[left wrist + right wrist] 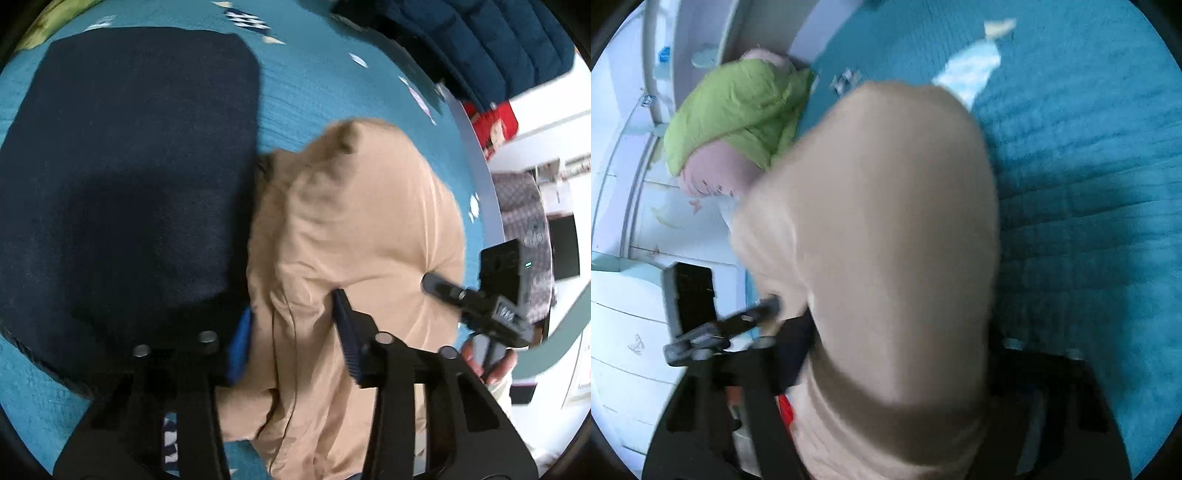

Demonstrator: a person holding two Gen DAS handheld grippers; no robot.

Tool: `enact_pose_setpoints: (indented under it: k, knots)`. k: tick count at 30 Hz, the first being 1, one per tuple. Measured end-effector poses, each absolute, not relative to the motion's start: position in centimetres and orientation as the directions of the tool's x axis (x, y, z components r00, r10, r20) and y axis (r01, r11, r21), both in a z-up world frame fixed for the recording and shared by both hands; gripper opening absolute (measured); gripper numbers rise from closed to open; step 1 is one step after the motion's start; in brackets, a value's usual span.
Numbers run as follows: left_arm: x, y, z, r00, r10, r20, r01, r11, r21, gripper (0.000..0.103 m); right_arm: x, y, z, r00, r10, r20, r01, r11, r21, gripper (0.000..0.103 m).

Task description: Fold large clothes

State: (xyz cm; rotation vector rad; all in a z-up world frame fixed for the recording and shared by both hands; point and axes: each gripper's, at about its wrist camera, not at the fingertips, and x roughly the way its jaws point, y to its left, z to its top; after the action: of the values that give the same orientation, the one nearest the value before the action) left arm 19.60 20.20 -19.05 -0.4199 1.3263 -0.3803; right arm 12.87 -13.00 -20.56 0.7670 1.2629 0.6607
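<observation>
On teal bedspread [314,85]: both grippers' jaws clamped w/ beige garment [354,229] between.

Beige garment [354,229], plain, no print. Folded garment [125,177] beside it: dark navy, plain. Bed cover [325,85]: teal w/ scattered white-and-navy motifs. Left gripper [291,332]: black frame, blue pads. Right gripper [894,332]: black. Quilted item [491,48] at top: deep blue. Bundle [738,107] off bed edge: lime green over pink.
</observation>
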Motion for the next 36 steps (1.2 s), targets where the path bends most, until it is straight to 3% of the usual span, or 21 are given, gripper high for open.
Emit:
enact_pose_setpoints:
  k: [6, 11, 12, 13, 14, 15, 19, 20, 22, 24, 26, 31, 33, 36]
  knots:
    - [17.8, 14.6, -17.8, 0.158, -0.424, -0.892, 0.126, 0.904, -0.408, 0.040, 9.7, -16.4, -19.1, 0.230, 0.747, -0.624, 0.031, 0.635, 0.772, 0.050]
    - [17.3, 10.1, -18.2, 0.090, -0.456, -0.886, 0.201, 0.879, -0.432, 0.043, 8.3, -21.6, -18.7, 0.243, 0.700, -0.671, 0.086, 0.674, 0.734, 0.051]
    - [17.5, 9.1, -18.6, 0.093, -0.444, -0.891, 0.219, 0.882, -0.416, 0.057, 8.5, -22.3, -19.1, 0.247, 0.685, -0.685, 0.117, 0.681, 0.723, 0.055]
    - [17.9, 8.4, -19.2, 0.108, -0.393, -0.913, 0.216, 0.906, -0.364, 0.080, 8.8, -22.7, -19.5, 0.236, 0.679, -0.695, 0.135, 0.685, 0.716, 0.058]
    - [18.1, 8.2, -19.8, 0.123, -0.352, -0.928, 0.205, 0.924, -0.323, 0.090, 8.8, -23.3, -20.1, 0.224, 0.681, -0.697, 0.155, 0.681, 0.716, 0.060]
    - [18.4, 8.1, -20.4, 0.127, -0.349, -0.928, 0.196, 0.926, -0.322, 0.093, 8.8, -23.7, -21.2, 0.222, 0.697, -0.682, 0.186, 0.656, 0.731, 0.066]
    - [19.9, 9.5, -23.8, 0.004, -0.539, -0.842, 0.098, 0.838, -0.536, 0.093, 9.2, -23.2, -22.3, 0.215, 0.699, -0.682, 0.183, 0.657, 0.731, 0.082]
    - [20.3, 10.1, -25.7, -0.052, -0.652, -0.756, 0.024, 0.756, -0.654, 0.093, 9.3, -23.2, -23.0, 0.215, 0.721, -0.659, 0.184, 0.633, 0.752, 0.088]
    - [20.3, 11.0, -28.4, -0.059, -0.772, -0.633, -0.120, 0.635, -0.763, 0.092, 9.9, -21.8, -24.1, 0.205, 0.756, -0.622, 0.215, 0.585, 0.782, 0.095]
    - [19.8, 11.6, -28.8, -0.008, -0.803, -0.596, -0.153, 0.590, -0.793, 0.091, 9.9, -22.4, -25.3, 0.230, 0.784, -0.577, 0.256, 0.523, 0.813, 0.097]
    - [19.1, 11.2, -28.2, 0.001, -0.808, -0.590, -0.125, 0.585, -0.802, 0.082, 9.5, -22.8, -25.0, 0.251, 0.781, -0.572, 0.256, 0.516, 0.817, 0.095]
    - [18.1, 11.6, -28.0, 0.015, -0.820, -0.572, -0.153, 0.564, -0.812, 0.061, 8.5, -22.7, -23.0, 0.315, 0.746, -0.587, 0.218, 0.545, 0.809, 0.073]
    - [17.6, 12.0, -27.0, 0.030, -0.823, -0.568, -0.148, 0.558, -0.817, 0.055, 8.2, -22.9, -22.4, 0.337, 0.751, -0.568, 0.204, 0.531, 0.822, 0.066]
    - [17.0, 11.7, -24.3, 0.042, -0.800, -0.599, -0.064, 0.596, -0.800, 0.052, 7.9, -22.8, -21.1, 0.351, 0.769, -0.534, 0.166, 0.510, 0.844, 0.064]
